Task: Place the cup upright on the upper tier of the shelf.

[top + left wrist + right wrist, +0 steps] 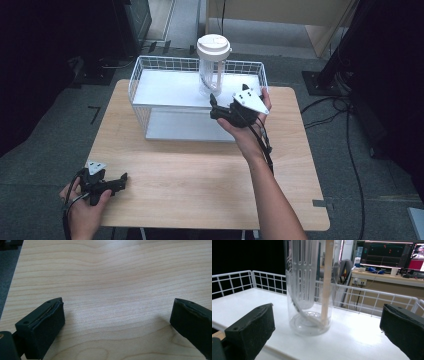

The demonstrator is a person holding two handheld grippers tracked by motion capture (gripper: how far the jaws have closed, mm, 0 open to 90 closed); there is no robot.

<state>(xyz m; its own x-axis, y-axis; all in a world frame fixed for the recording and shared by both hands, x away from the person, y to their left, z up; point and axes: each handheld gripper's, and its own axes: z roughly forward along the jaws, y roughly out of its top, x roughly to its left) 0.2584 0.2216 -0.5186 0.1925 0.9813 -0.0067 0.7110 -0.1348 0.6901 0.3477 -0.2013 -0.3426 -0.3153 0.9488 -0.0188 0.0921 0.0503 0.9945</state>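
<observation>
On the rack shelf point(165, 92), the right gripper point(214, 102) — fingers wide — faces the clear jar point(308, 290); left gripper point(117, 322) equally wide.

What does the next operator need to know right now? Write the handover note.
Right tongs: open, held up at the rack's upper shelf, aimed at the clear tumbler, not touching it.
Left tongs: open, holding nothing, low over the bare wooden table at its near left corner.
Tumbler: upright on the white wire rack, white lid on, a slotted insert and a pale straw inside.
Done: the approach to the tumbler.
Left: probably close the right tongs on the tumbler's lower body and lift it; where it goes cannot be told.
</observation>
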